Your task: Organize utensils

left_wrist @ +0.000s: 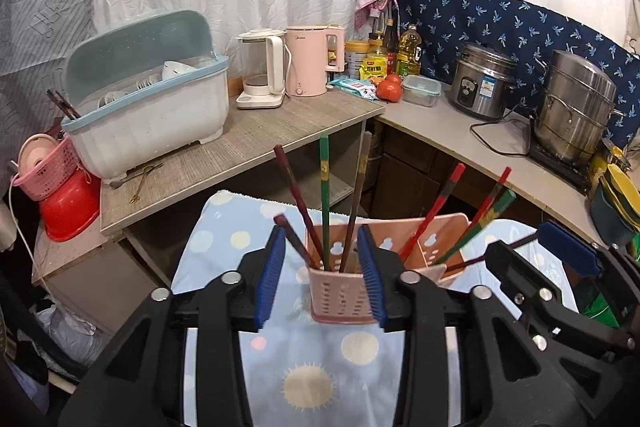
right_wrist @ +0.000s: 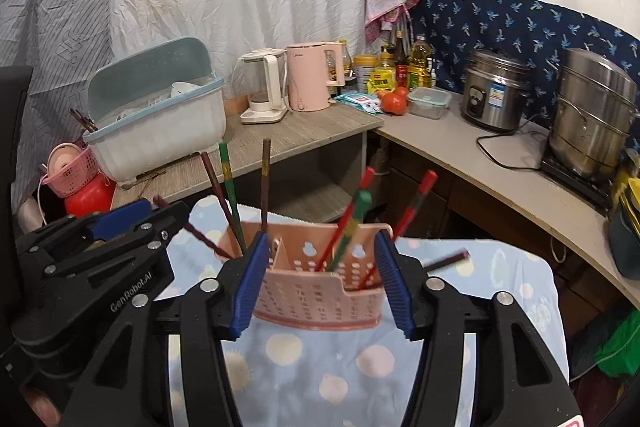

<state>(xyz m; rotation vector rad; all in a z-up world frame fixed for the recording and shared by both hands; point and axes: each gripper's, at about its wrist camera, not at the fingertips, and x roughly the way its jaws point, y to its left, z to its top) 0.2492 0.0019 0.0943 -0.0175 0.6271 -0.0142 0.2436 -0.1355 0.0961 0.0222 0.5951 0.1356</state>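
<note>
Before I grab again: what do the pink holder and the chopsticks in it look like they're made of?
Pink holder: looks like moulded plastic, matte, with punched slots and cut-out holes in thin walls. Chopsticks: probably lacquered wood or bamboo, with glossy red, green and dark brown coats and gold bands; painted plastic can't be ruled out.

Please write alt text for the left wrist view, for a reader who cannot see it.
The left gripper is open, its blue-padded fingers on either side of a pink utensil holder with chopsticks, on a blue dotted cloth. The right gripper is at right; a kitchen counter lies behind.
</note>
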